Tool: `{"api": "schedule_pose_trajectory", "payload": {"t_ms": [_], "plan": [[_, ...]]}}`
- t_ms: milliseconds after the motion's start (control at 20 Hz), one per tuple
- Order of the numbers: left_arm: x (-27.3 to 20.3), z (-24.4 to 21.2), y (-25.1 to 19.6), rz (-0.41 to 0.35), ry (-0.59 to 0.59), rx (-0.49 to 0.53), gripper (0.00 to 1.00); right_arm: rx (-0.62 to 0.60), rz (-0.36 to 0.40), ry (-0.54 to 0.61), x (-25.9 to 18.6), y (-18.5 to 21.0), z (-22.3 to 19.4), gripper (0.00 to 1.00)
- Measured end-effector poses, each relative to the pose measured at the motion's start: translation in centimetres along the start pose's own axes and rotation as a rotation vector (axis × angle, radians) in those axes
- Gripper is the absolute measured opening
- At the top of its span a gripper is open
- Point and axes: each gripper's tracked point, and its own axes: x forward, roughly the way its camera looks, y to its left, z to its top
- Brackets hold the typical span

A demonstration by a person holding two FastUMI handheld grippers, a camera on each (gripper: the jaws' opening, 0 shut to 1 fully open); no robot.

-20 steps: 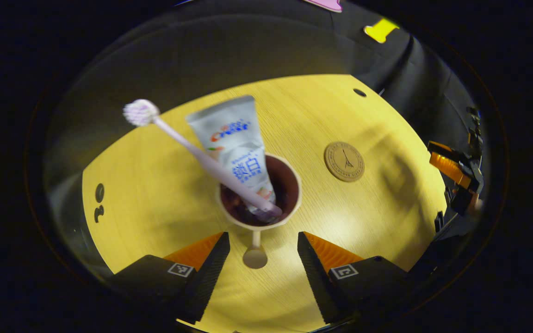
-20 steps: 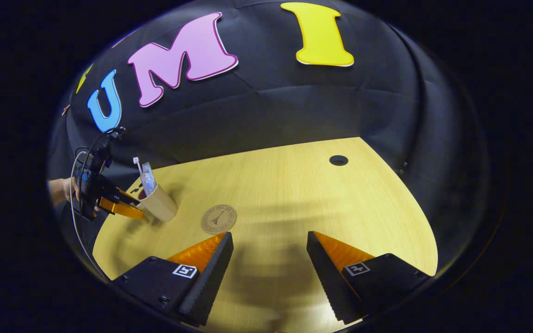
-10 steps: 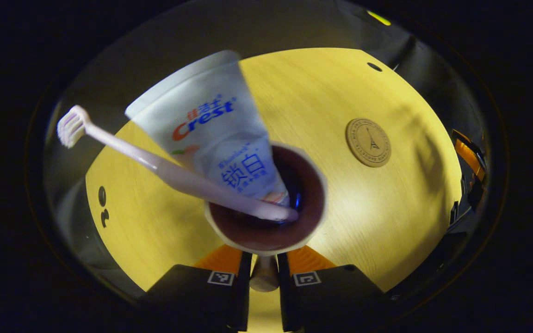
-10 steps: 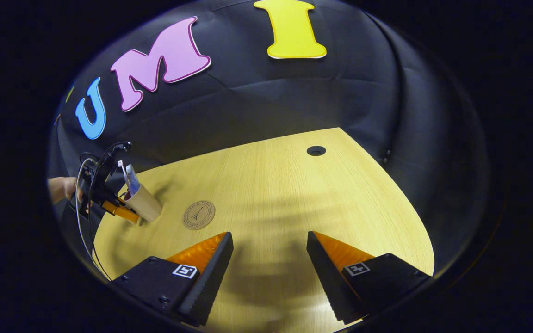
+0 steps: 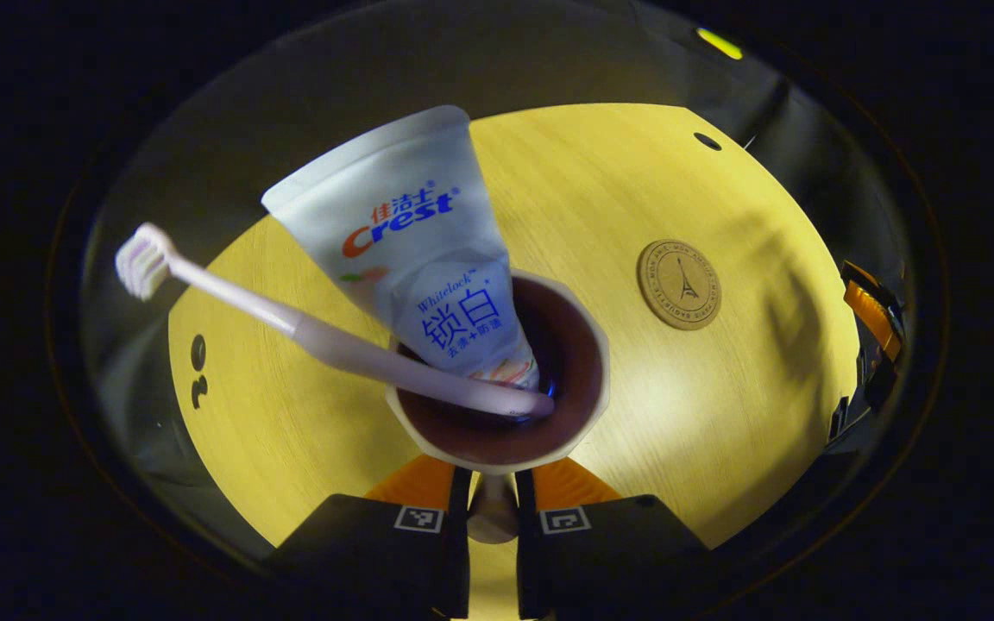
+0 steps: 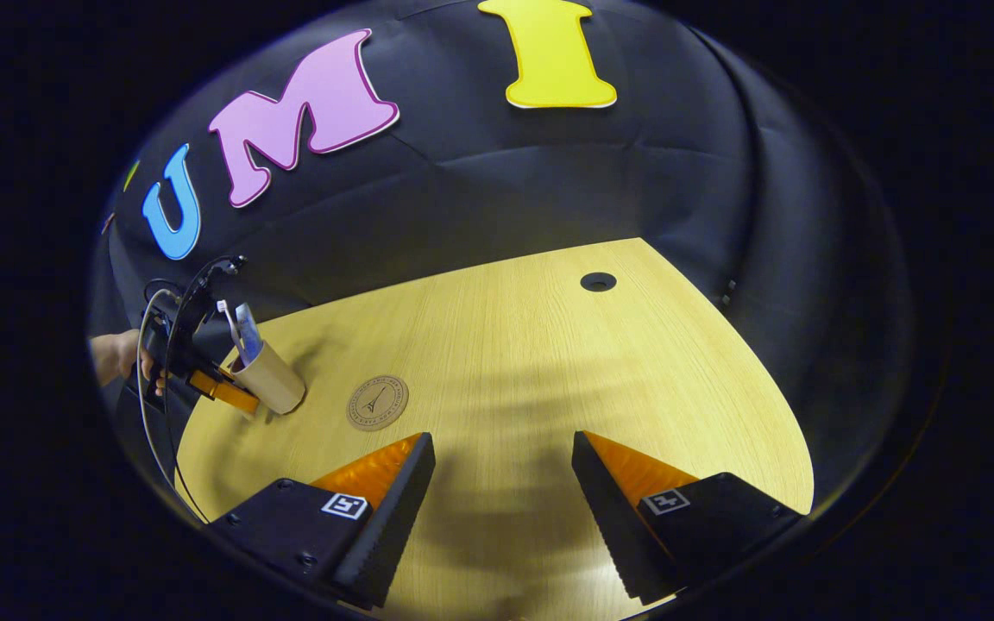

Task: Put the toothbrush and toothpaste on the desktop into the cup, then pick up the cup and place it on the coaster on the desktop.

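Cup point(image 5: 497, 405) is sitting on the desk point(image 5: 721, 405), close in front of the left gripper point(image 5: 492, 517), and it is holding both the toothpaste point(image 5: 428, 267) and the toothbrush point(image 5: 324, 336). Toothpaste is standing in it with its flat crimped end up, leaning away toward the booth wall. Toothbrush is lying across the cup's mouth in front of the tube, its handle end down inside and its bristle head sticking out to the left, well beyond the rim.

In the left gripper view the left gripper's fingers point(image 5: 454, 552) are clenching the cup's handle point(image 5: 492, 513), one finger pressing on each side of it, just below the rim. In the right gripper view the same gripper is showing far off at the left edge point(image 6: 221, 392), against the cup point(image 6: 271, 379), with a hand point(image 6: 122, 355) behind it; whether the cup's base is touching the desk or hanging just above it is hard to tell from there.

Coaster point(image 5: 679, 285) is lying flat on the desk to the right of the cup, apart from it; in the right gripper view it point(image 6: 377, 403) is lying near the cup.

Right gripper point(image 6: 504, 509) is hanging above the desk with its fingers spread wide and nothing between them.
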Motion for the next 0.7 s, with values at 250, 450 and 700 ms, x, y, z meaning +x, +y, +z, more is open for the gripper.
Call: {"api": "schedule_pose_trajectory", "payload": {"t_ms": [250,450,700], "plan": [[-0.8,2.7,-4.2,-0.024,-0.020,0.105,0.26,0.019,-0.012,-0.022,-0.6,-0.5,1.1,0.98],[-0.7,5.1,-8.0,-0.056,-0.036,0.164,0.26,0.047,-0.038,-0.051,-1.7,-1.8,2.0,0.98],[0.8,7.3,-12.3,-0.093,-0.036,0.226,0.31,0.055,-0.071,-0.092,-3.0,-3.5,3.3,0.98]]}}
